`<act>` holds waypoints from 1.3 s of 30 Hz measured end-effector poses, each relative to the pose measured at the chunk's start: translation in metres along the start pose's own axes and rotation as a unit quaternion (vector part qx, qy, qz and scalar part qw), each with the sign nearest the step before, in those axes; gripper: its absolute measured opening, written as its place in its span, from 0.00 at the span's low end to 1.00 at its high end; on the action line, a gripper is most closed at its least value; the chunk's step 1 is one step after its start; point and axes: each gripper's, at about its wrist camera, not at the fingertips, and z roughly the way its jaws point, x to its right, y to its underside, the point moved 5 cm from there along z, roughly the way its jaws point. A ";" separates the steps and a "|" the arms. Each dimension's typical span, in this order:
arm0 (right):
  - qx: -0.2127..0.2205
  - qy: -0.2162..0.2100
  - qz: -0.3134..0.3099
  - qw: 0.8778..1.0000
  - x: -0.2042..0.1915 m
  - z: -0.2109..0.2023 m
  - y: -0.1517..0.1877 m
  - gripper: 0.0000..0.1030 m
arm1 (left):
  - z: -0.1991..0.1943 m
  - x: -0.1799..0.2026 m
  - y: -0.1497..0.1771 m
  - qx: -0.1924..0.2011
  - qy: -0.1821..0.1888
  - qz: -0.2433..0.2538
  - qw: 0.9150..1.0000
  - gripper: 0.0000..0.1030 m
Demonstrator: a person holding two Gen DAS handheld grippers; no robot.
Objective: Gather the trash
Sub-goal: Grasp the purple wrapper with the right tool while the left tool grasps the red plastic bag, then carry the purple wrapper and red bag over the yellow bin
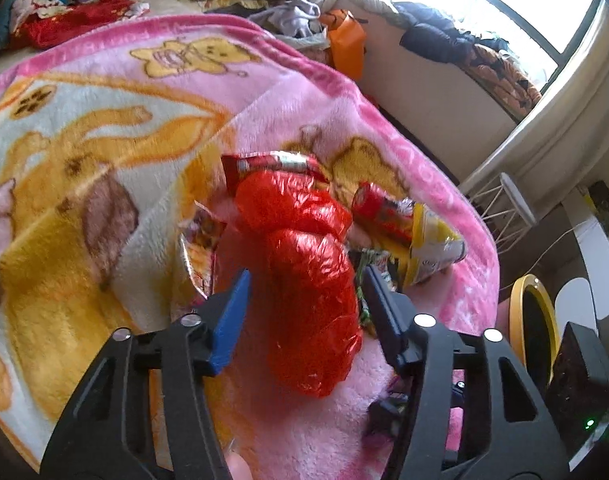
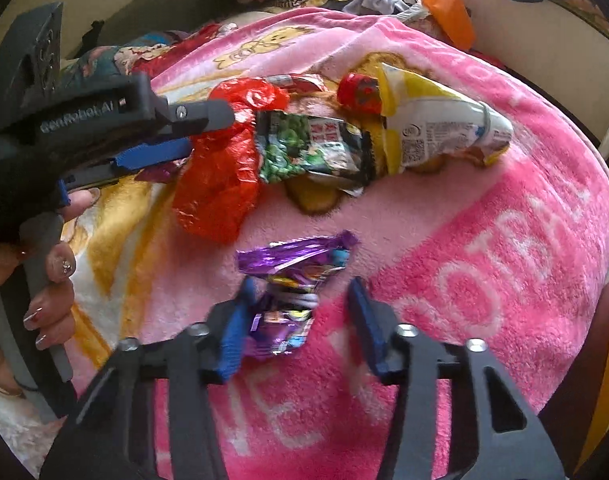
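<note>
**A:** Start with your left wrist view. What is between the jaws?

**B:** Your left gripper [image 1: 304,300] points down at a pink blanket [image 1: 116,128] spread over a bed. A crumpled red plastic bag [image 1: 304,276] lies lengthwise between the blue pads. The jaws stand about half open around it; the right pad sits at the bag's edge, the left pad shows a sliver of blanket beside it. You cannot tell from here whether either pad presses.

**A:** And the other trash?

**B:** Just beyond the bag lies a red wrapper [image 1: 272,164]. To the right is a yellow-and-white snack bag [image 1: 432,248], with a small red packet [image 1: 374,204] at its mouth. A yellow-rimmed bin [image 1: 520,300] stands off the blanket's right edge.

**A:** Now your right wrist view.

**B:** Your right gripper [image 2: 300,300] hangs over a purple foil wrapper [image 2: 292,276] lying on the blanket [image 2: 484,240]. The jaws are fairly narrow. The left pad touches the wrapper's side; the right pad stands clear of it, with pink blanket showing in the gap. So it is bracketed, not clamped.

**A:** Is your other hand visible there?

**B:** Yes, at the left edge: your left hand [image 2: 44,280] on the handle, its gripper [image 2: 192,136] reaching the red bag [image 2: 220,176]. Beside that bag lie a green pea packet [image 2: 312,148] and the yellow snack bag [image 2: 432,124], touching one another.
</note>
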 end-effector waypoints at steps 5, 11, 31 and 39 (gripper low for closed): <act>0.015 -0.006 0.011 1.000 0.007 -0.012 0.003 0.25 | 0.005 0.001 0.004 -0.009 0.004 -0.008 1.000 0.24; 0.042 -0.013 0.015 0.999 0.007 -0.030 0.004 0.25 | -0.012 0.010 -0.003 0.019 0.004 0.004 1.000 0.16; 0.142 -0.001 0.042 0.989 0.034 -0.111 -0.013 0.24 | -0.060 0.074 -0.024 0.082 0.048 0.055 0.994 0.16; 0.180 0.028 0.052 0.982 0.061 -0.148 -0.011 0.23 | -0.064 0.118 -0.017 0.085 0.082 0.088 0.989 0.15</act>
